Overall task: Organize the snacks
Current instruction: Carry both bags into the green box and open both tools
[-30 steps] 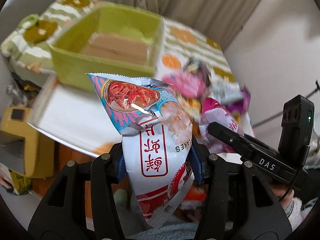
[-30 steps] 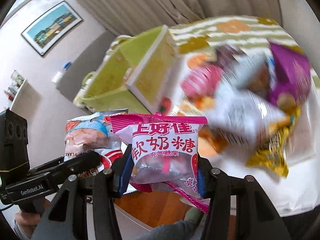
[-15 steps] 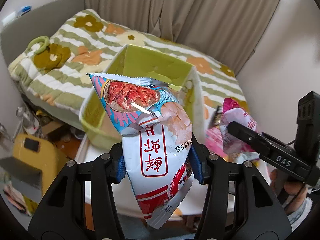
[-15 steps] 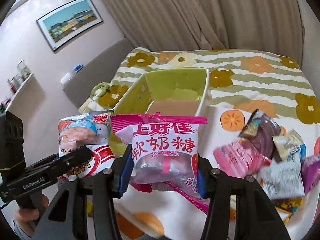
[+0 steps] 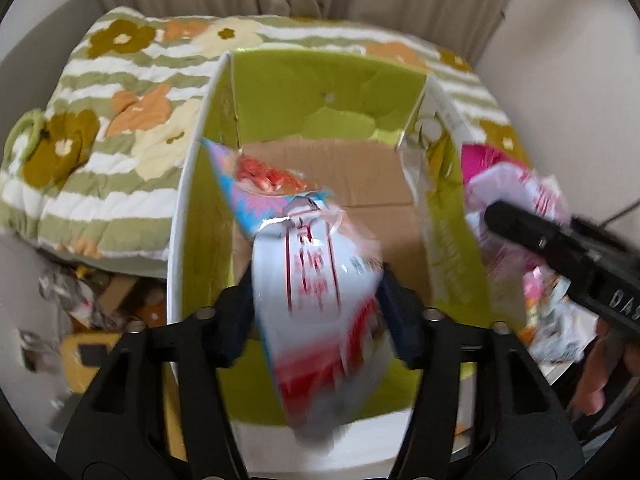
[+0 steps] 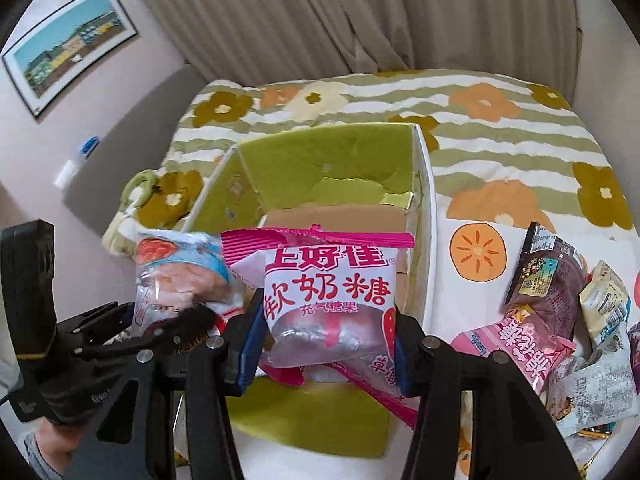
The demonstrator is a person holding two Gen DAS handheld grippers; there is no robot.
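Note:
My left gripper (image 5: 316,314) hangs over the open green box (image 5: 328,92), whose cardboard floor is bare. Its jaws are opening. The shrimp flakes bag (image 5: 312,256) is still between them, blurred and sagging, and the pads no longer seem to press on it. My right gripper (image 6: 324,344) is shut on a pink and white soft candy bag (image 6: 328,292) just in front of the green box (image 6: 332,152). In the right wrist view the left gripper (image 6: 160,328) and the shrimp flakes bag (image 6: 180,276) show at the left. The right gripper's finger (image 5: 560,248) and the candy bag (image 5: 508,184) show at the left wrist view's right edge.
A pile of several snack packets (image 6: 560,320) lies right of the box on a white cloth with orange prints (image 6: 478,256). Behind is a bed with a flowered quilt (image 6: 500,120) and curtains. Floor clutter (image 5: 80,312) and a yellow object (image 5: 84,356) lie left of the box.
Both grippers have swung over to the green box, which now lies right under the left one. The left jaws have widened and the shrimp flakes bag has slipped lower and blurred.

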